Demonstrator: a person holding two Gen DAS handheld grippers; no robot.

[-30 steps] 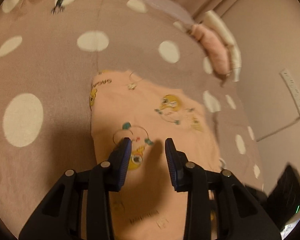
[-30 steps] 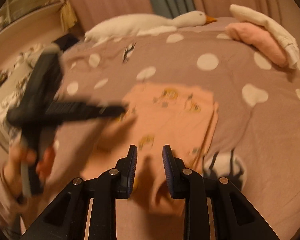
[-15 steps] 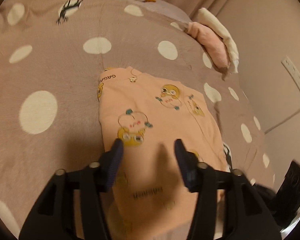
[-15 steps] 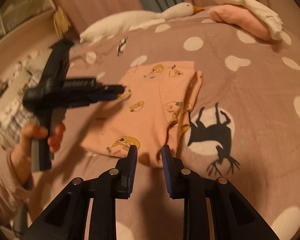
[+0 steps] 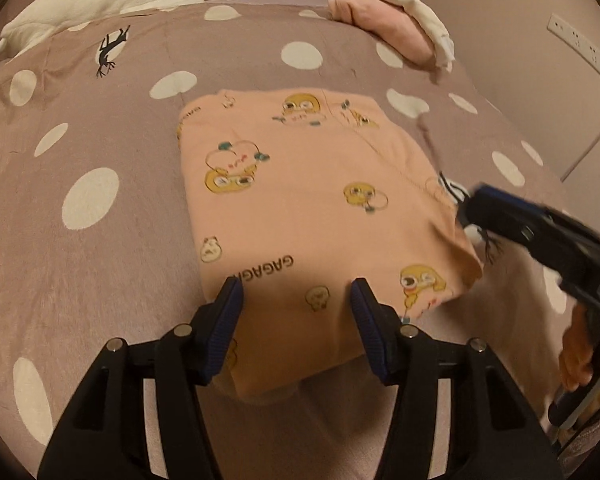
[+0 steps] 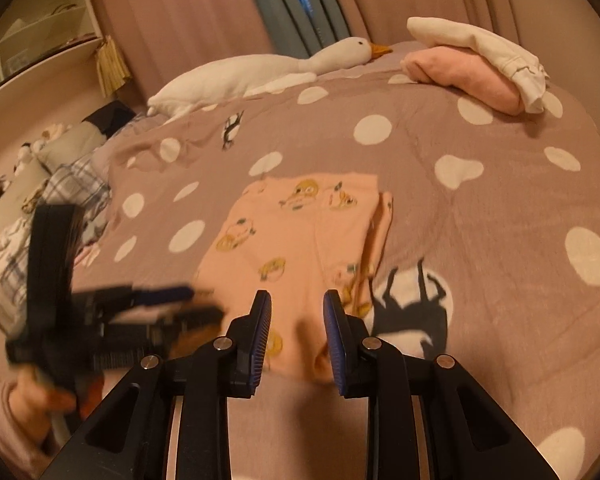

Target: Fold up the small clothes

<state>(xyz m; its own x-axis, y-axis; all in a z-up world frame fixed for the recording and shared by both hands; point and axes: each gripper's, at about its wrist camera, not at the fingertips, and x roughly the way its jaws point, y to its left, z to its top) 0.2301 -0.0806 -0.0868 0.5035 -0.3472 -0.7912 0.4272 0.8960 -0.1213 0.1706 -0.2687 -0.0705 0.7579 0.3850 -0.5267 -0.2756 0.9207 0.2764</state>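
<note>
Here, reading from left to right, I have the left gripper poised over the near-left edge of the peach cotton garment printed with yellow cartoon ducks. The garment lies folded into a rough rectangle on the mauve bedspread with white polka dots, near the middle of the bed.

The risk I judge greatest on this side is a shallow bite. If I close while the fingers only straddle the top layer, I may peel one ply and undo the fold beneath. Its jaws have just been opening and now stand about half apart. The cloth passes under and between the fingers, but the pads do not press on it, so nothing is held.

Farther right, the doubled edge of the garment sits slightly offset, with a narrow strip showing beside the main panel. Dragging either tool across it could, I judge, widen that misalignment.

At far right, the right gripper hovers over the near-right corner of the garment. Its jaws stand narrowly apart, released, with cloth seen through the gap but no pinch evident. In the left wrist view its tip lies close to that corner; whether it touches, I cannot tell. A hasty closure there could bunch the corner.
</note>
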